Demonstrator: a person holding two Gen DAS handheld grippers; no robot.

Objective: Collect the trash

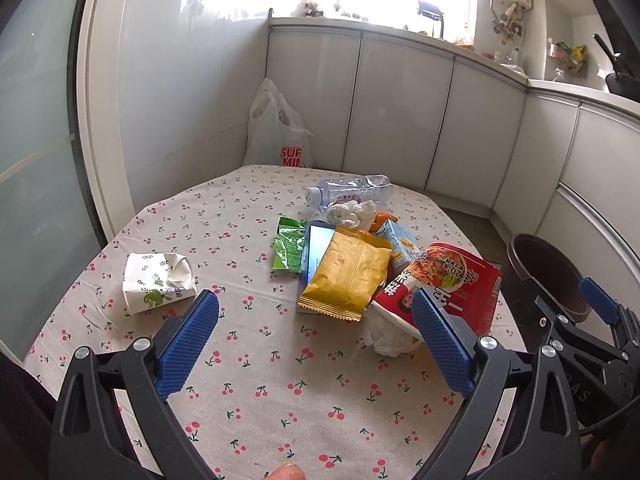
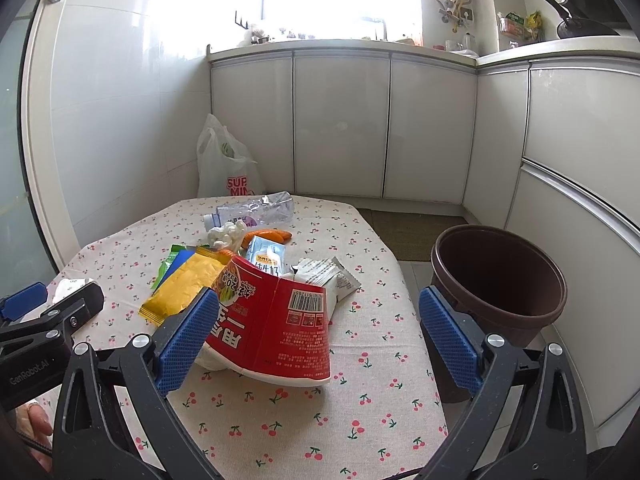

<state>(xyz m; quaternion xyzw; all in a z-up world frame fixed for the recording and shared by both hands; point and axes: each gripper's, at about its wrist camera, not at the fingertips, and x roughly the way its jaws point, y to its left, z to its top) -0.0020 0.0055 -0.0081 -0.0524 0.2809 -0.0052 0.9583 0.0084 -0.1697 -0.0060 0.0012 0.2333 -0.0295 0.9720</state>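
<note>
Trash lies in a pile on the cherry-print tablecloth (image 1: 256, 384): a red noodle cup (image 1: 448, 280) (image 2: 276, 328) on its side, a yellow wrapper (image 1: 348, 272) (image 2: 184, 284), a green wrapper (image 1: 289, 248), a crushed paper cup (image 1: 158, 282), a clear bottle (image 1: 352, 192) (image 2: 256, 208), a blue carton (image 2: 266, 256), a white wrapper (image 2: 324, 276) and a tissue (image 1: 352, 212). My left gripper (image 1: 316, 308) is open and empty above the table, short of the pile. My right gripper (image 2: 316, 308) is open and empty, the noodle cup lying just ahead between its fingers.
A brown bin (image 2: 500, 280) (image 1: 540, 272) stands on the floor right of the table. A white plastic bag (image 2: 228, 168) (image 1: 276, 128) sits in the far corner. White cabinets (image 2: 340, 128) line the back and right walls. Carrots (image 2: 268, 235) lie by the bottle.
</note>
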